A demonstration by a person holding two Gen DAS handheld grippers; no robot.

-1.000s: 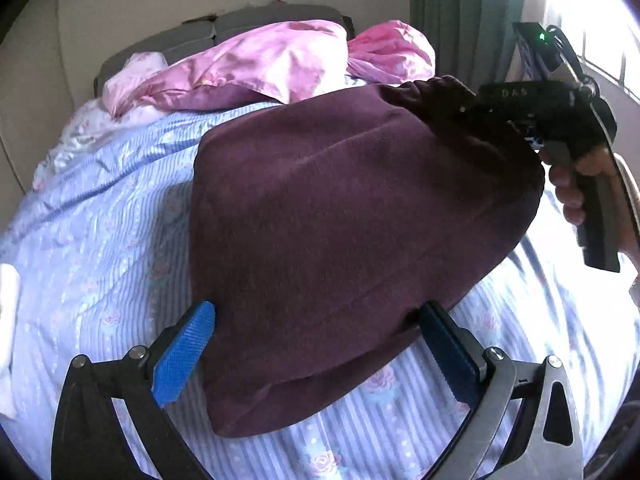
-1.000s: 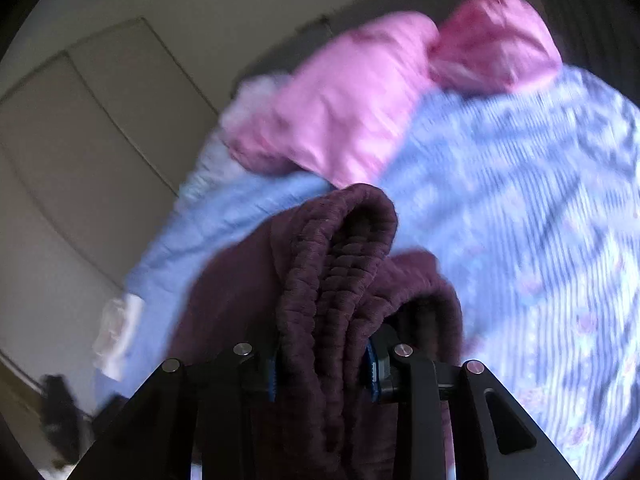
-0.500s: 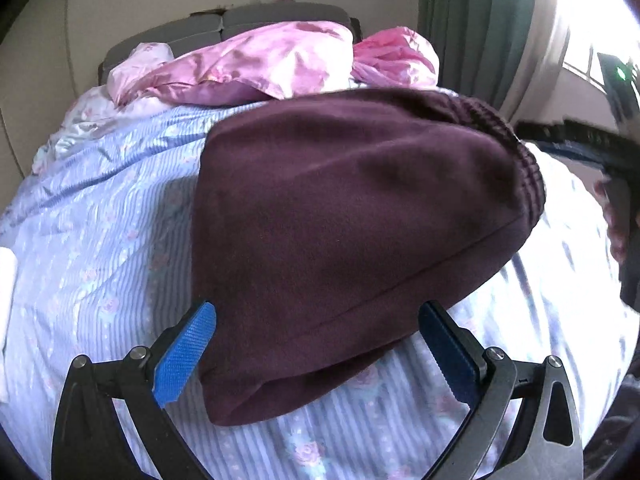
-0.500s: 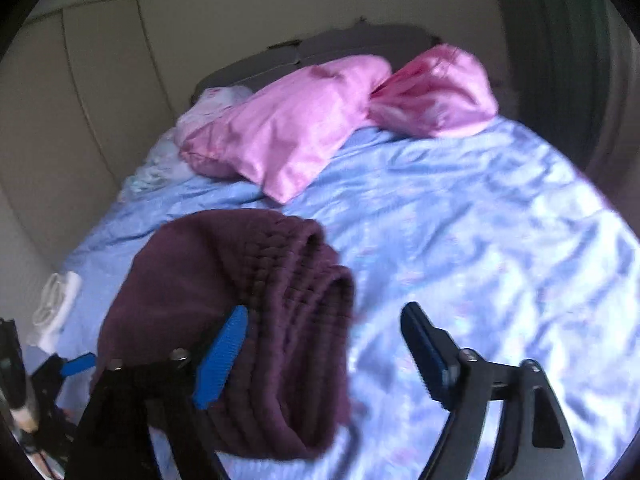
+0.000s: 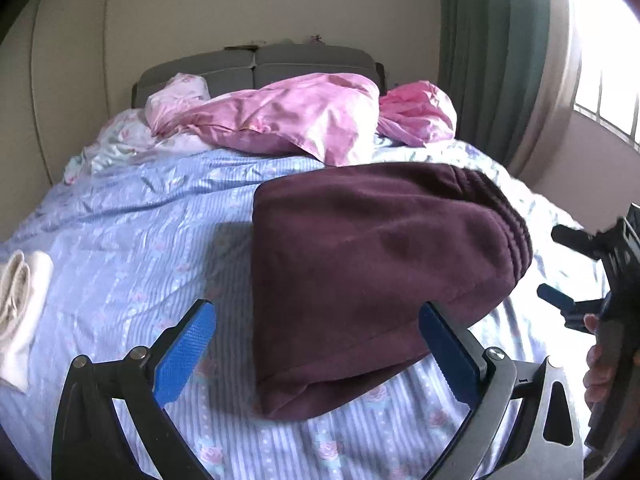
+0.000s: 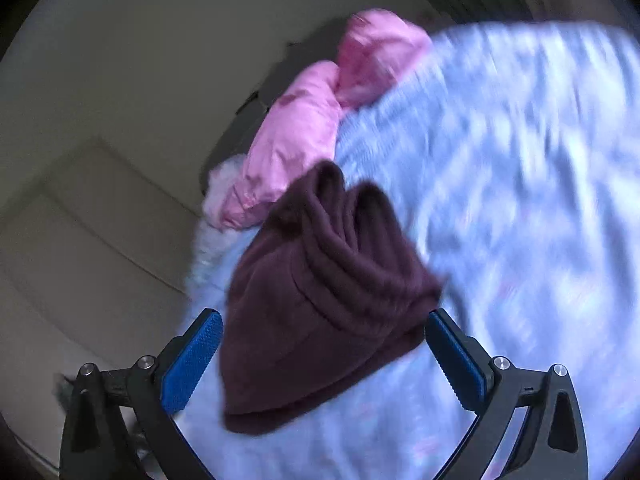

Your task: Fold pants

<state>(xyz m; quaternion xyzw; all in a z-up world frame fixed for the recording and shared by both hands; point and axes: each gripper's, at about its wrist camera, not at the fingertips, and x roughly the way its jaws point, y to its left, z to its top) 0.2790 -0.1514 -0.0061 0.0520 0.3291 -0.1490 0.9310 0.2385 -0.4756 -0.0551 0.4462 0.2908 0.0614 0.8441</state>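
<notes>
One pair of maroon fleece pants (image 5: 372, 276), folded into a compact bundle, lies on the blue striped bed sheet (image 5: 132, 248), nearer the window side than the pink pillows (image 5: 288, 120) at the headboard. Left gripper (image 5: 316, 356): jaws spread wide, holding nothing, bundle directly ahead between its blue pads, hem end nearest. Right gripper (image 6: 324, 360): likewise spread and empty, facing the ribbed waistband end (image 6: 344, 220). Bundle's long axis runs roughly across from the left gripper's side toward the right one. No containers seen. One cream cloth (image 5: 20, 304) rests at the sheet's far left edge. Judgement: folding appears essentially complete.
</notes>
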